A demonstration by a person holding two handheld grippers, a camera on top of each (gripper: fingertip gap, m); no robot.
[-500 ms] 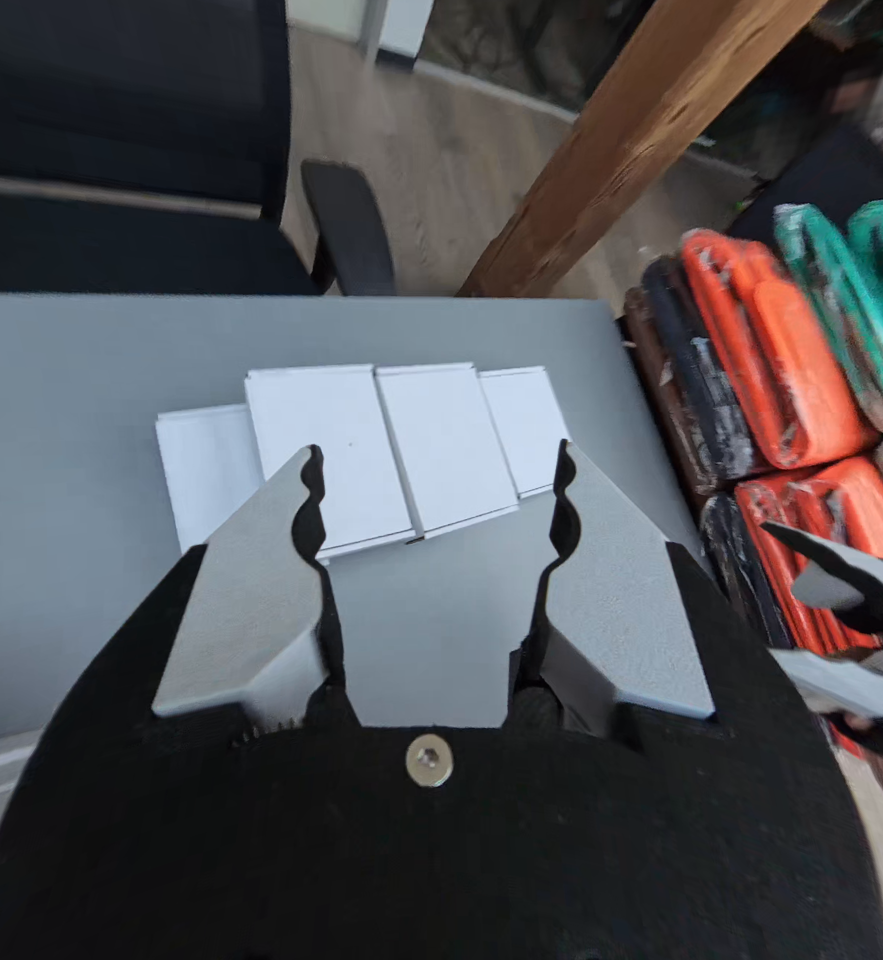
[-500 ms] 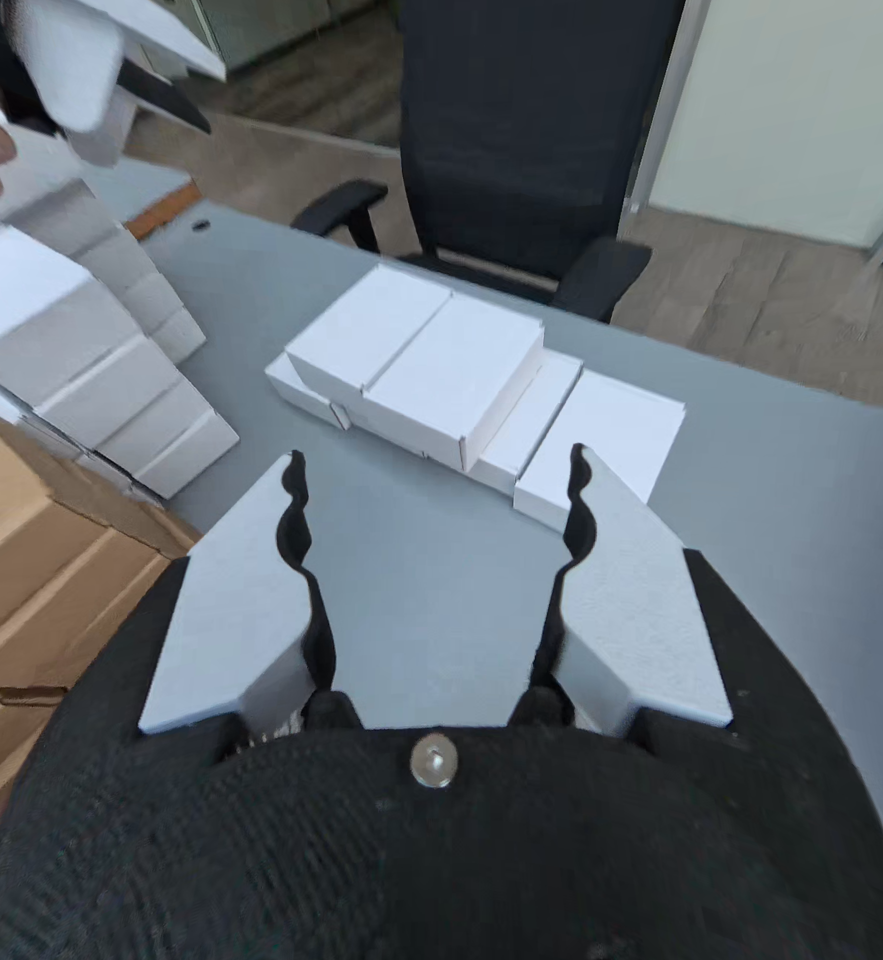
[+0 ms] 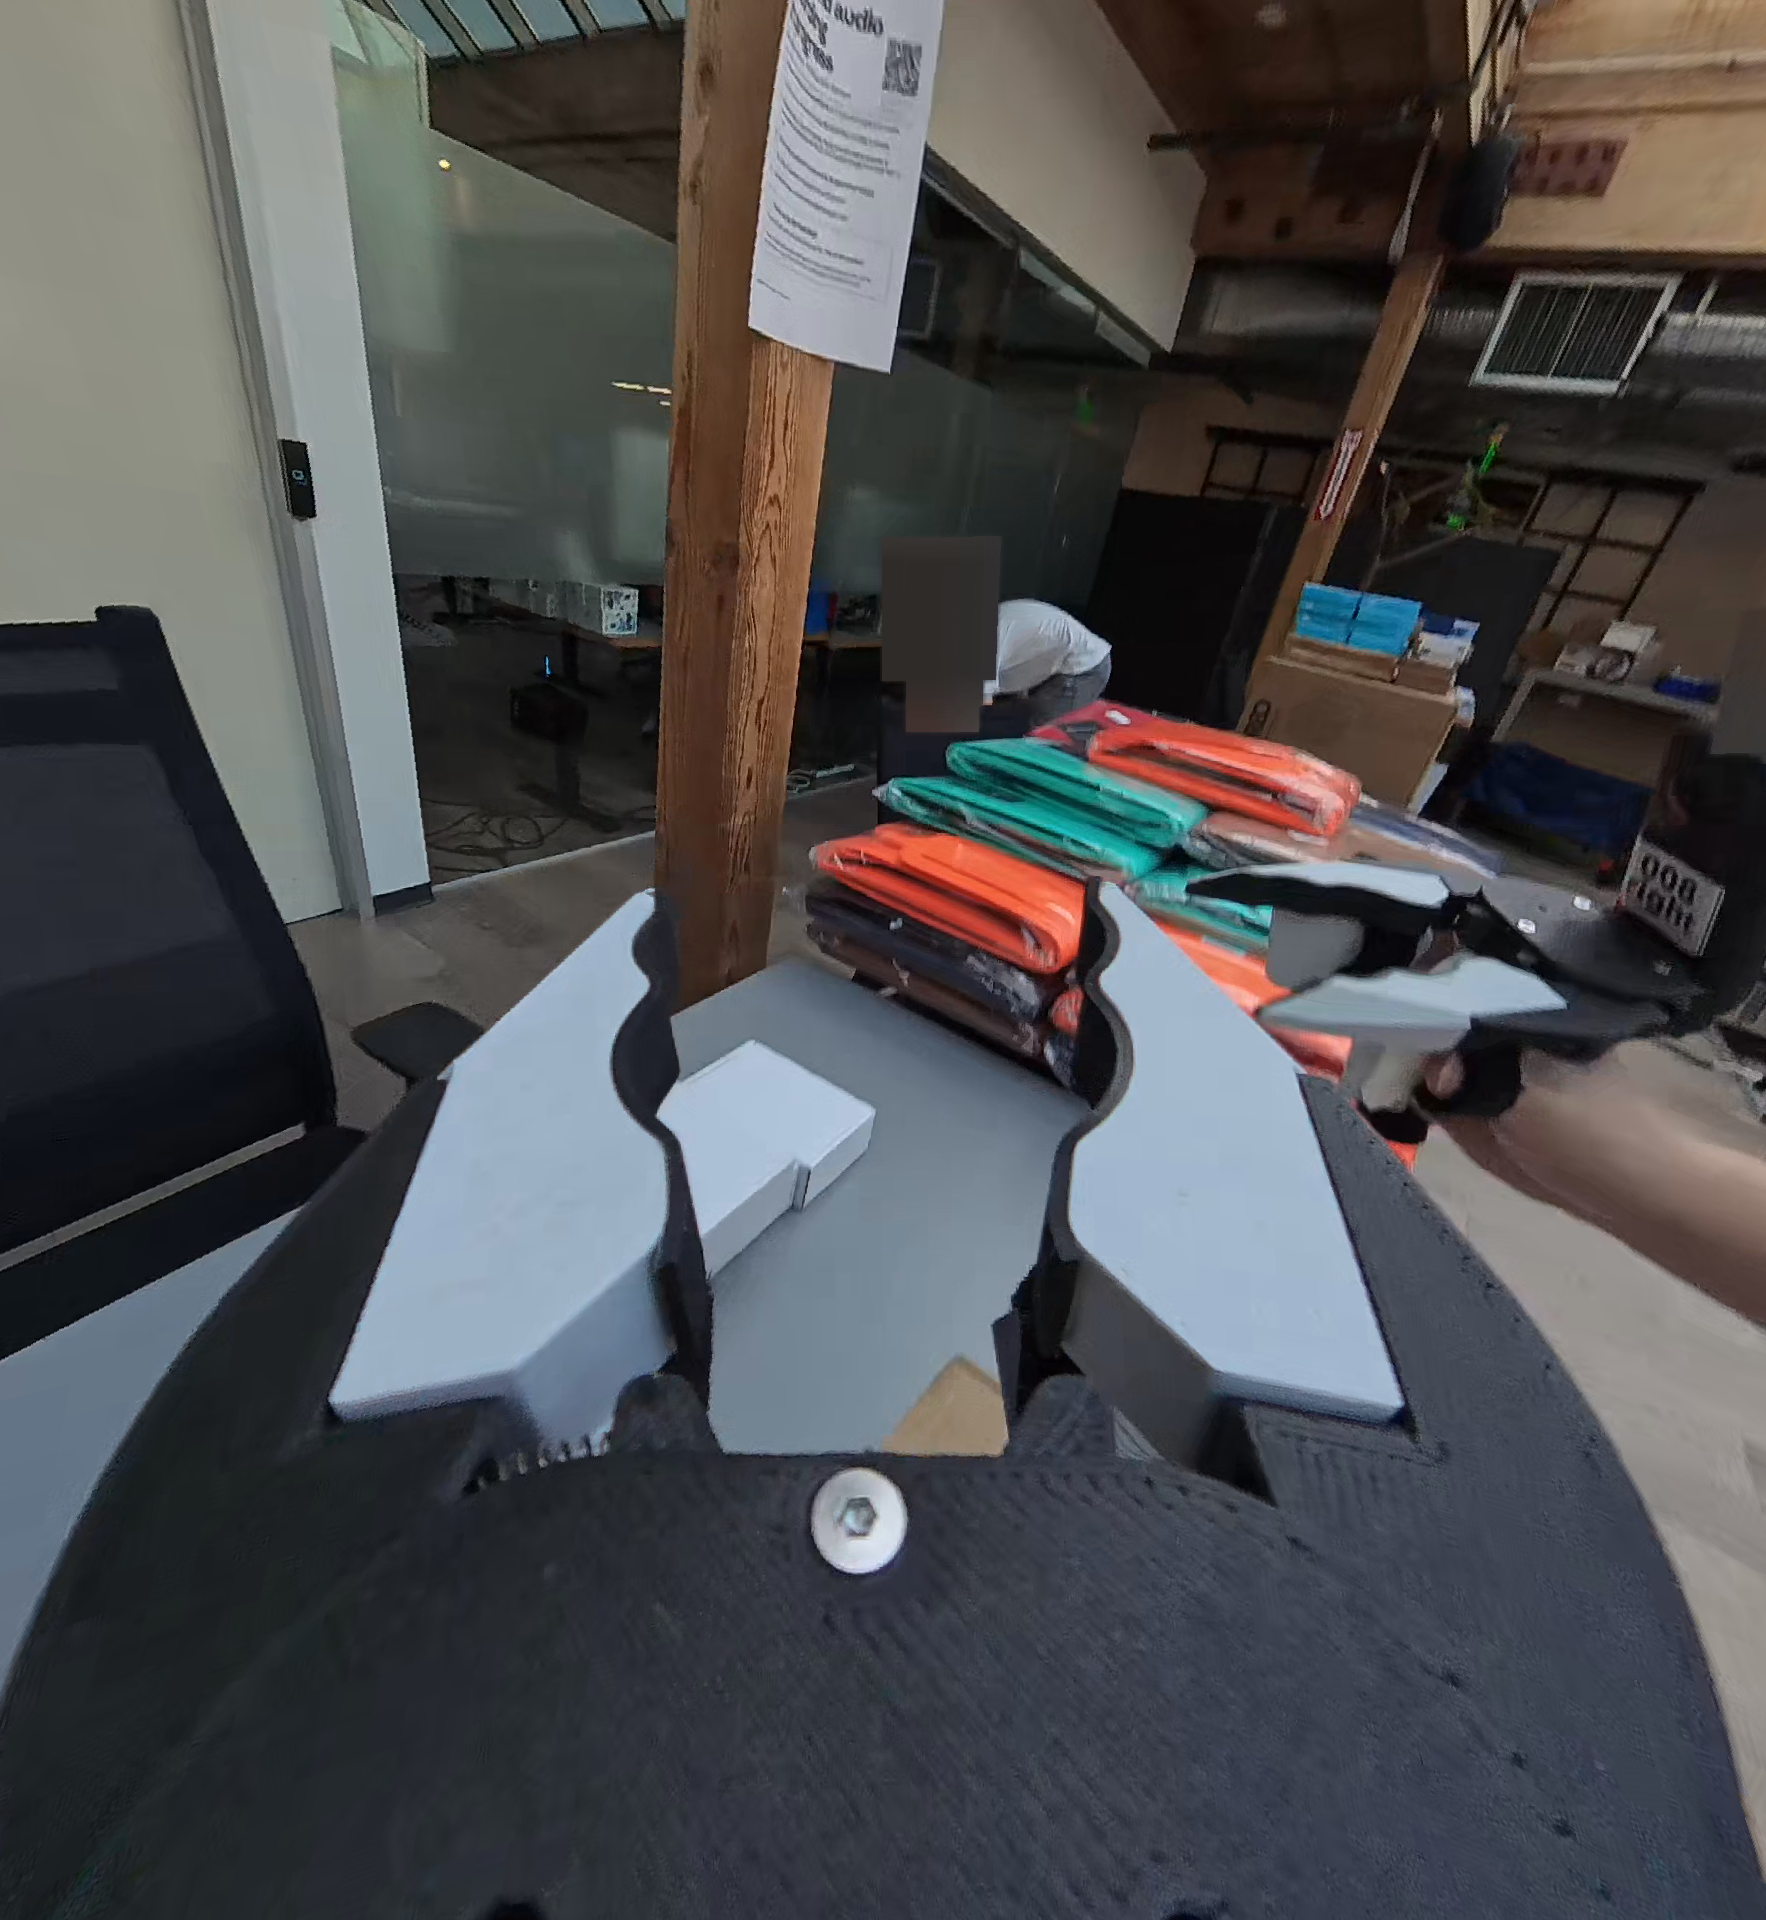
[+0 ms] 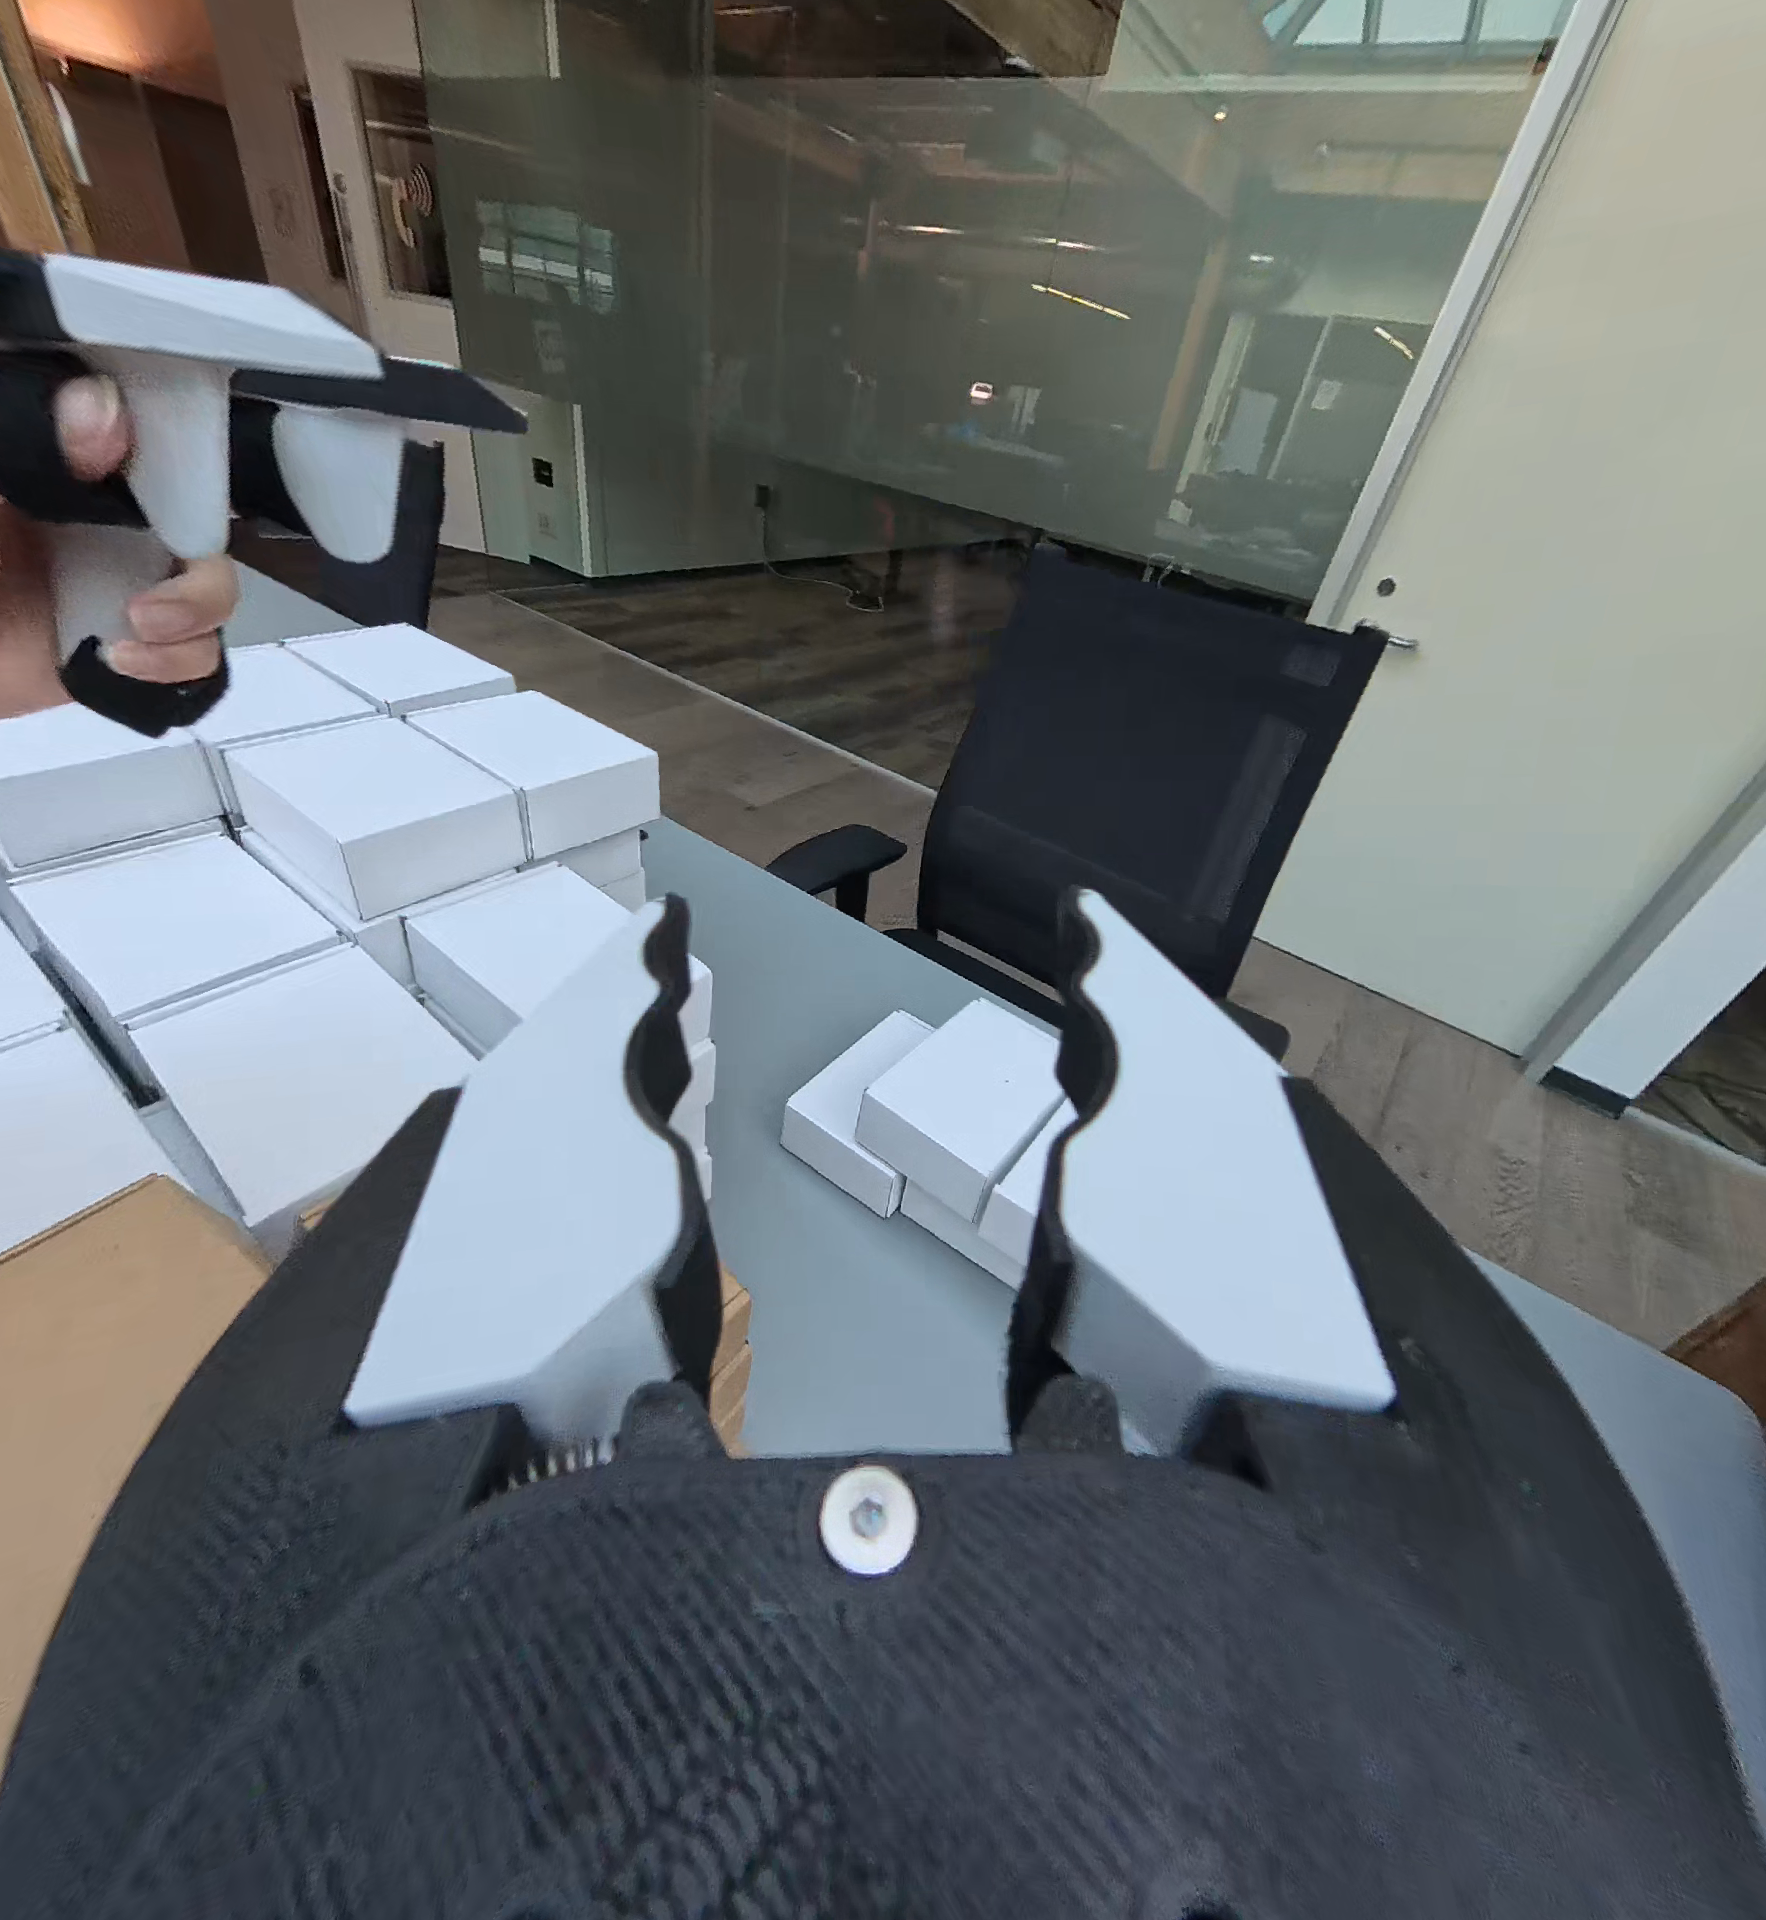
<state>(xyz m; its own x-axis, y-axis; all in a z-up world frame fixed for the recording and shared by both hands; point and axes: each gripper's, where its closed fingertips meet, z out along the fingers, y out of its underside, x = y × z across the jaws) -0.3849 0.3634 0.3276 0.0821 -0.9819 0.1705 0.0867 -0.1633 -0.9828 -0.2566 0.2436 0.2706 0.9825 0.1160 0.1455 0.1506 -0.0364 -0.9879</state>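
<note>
My left gripper (image 3: pixel 874 925) is open and empty, held above the grey table (image 3: pixel 920 1226). A small white box (image 3: pixel 765 1132) lies on the table below, partly hidden by my left finger. My right gripper (image 4: pixel 871 914) is open and empty, above the same table (image 4: pixel 837 1288). A cluster of white boxes (image 4: pixel 946 1112) lies ahead of it, partly behind the right finger. The right gripper also shows in the left wrist view (image 3: pixel 1305 956), held by a hand. The left gripper shows in the right wrist view (image 4: pixel 443 400), high at the left.
Several stacked white boxes (image 4: pixel 266 883) stand at the left on brown cartons (image 4: pixel 58 1382). A black office chair (image 4: pixel 1128 790) stands behind the table. A wooden post (image 3: pixel 744 623) and a pile of orange and teal wrapped packs (image 3: pixel 1045 852) lie beyond the table's edge.
Both grippers have tilted up and risen away from the table. The views now look across the room instead of down at the boxes. Both stay open and empty.
</note>
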